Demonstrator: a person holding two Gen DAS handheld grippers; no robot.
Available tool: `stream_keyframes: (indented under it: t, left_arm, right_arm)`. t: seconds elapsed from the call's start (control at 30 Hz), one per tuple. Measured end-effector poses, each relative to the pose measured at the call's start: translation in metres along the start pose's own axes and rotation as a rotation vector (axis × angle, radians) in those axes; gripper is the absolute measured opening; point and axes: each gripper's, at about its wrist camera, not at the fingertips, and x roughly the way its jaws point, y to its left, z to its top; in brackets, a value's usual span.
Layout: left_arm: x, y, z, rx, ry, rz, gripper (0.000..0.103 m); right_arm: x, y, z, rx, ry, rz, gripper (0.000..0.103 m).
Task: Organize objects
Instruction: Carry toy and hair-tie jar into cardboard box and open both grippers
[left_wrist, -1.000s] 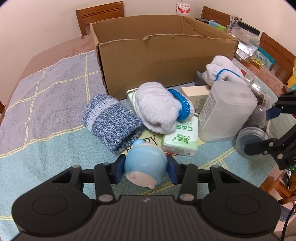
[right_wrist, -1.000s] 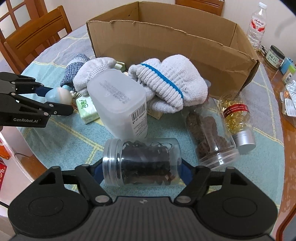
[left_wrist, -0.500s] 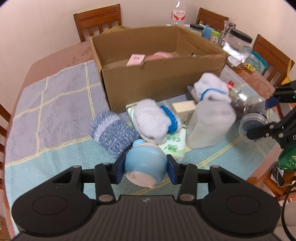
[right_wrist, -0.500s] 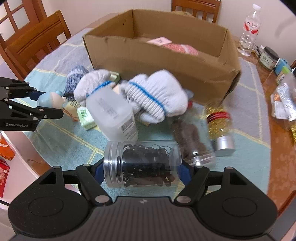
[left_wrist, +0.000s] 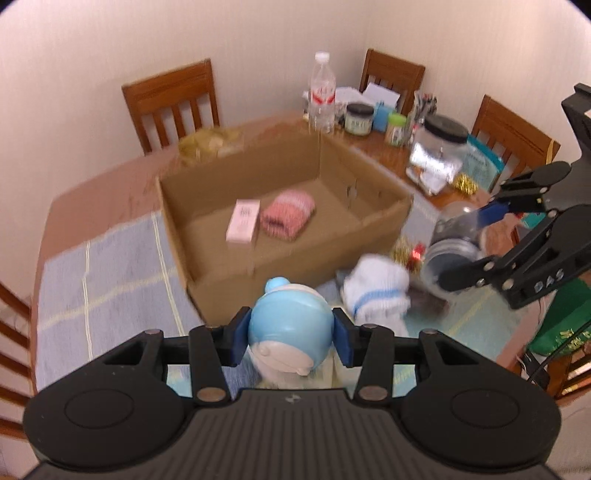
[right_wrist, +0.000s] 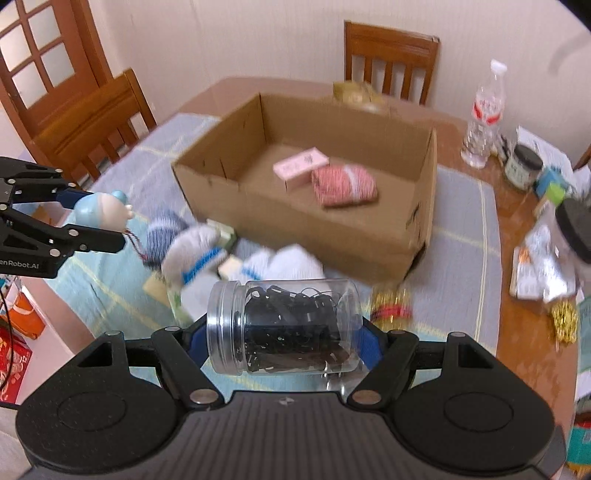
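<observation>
My left gripper (left_wrist: 291, 332) is shut on a blue and white round toy figure (left_wrist: 288, 328) and holds it high above the table, in front of the open cardboard box (left_wrist: 207, 258). My right gripper (right_wrist: 282, 336) is shut on a clear plastic jar of black bits (right_wrist: 284, 328), held on its side above the pile. The box (right_wrist: 303, 232) holds a pink carton (right_wrist: 301, 166) and a red knitted roll (right_wrist: 345, 184). White socks with blue bands (right_wrist: 207, 254) and a blue knitted roll (right_wrist: 162, 232) lie in front of the box.
A gold-filled jar (right_wrist: 391, 310) lies right of the socks. A water bottle (left_wrist: 322, 96), small jars and a big black-lidded jar (left_wrist: 441, 147) stand on the table's far right. Wooden chairs (left_wrist: 173, 103) ring the table. A striped cloth (left_wrist: 99, 266) covers the table.
Both grippers have risen with their loads, so the box's inside now shows. The toy and the jar stay gripped.
</observation>
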Motion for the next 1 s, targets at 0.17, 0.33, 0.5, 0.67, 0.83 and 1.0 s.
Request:
stream_keyframes:
  t: [0.17,0.33,0.5,0.67,0.83,1.0]
  left_arm:
    - [0.007,0.000,0.038,0.033,-0.055,0.021,0.045]
    - [0.025,0.012,0.066,0.018,-0.080,0.036,0.045]
    - [0.052,0.021,0.080,-0.016,-0.056,0.054,0.045]
    - [0.073,0.024,0.081,-0.043,-0.029,0.054,0.045]
    - [0.082,0.026,0.081,-0.067,-0.022,0.083,0.080]
    - [0.079,0.026,0.084,-0.068,-0.047,0.132,0.094]
  right_arm:
    - [-0.005,-0.006,0.029,-0.007,-0.077,-0.010,0.079]
    - [0.000,-0.018,0.063,-0.002,-0.131,-0.026,0.079]
    - [0.012,-0.032,0.085,0.019,-0.140,-0.026,0.079]
    - [0.033,-0.045,0.097,0.045,-0.111,-0.027,0.079]
    - [0.049,-0.051,0.102,0.062,-0.084,-0.023,0.084]
    - [0.047,-0.052,0.104,0.064,-0.114,-0.023,0.103]
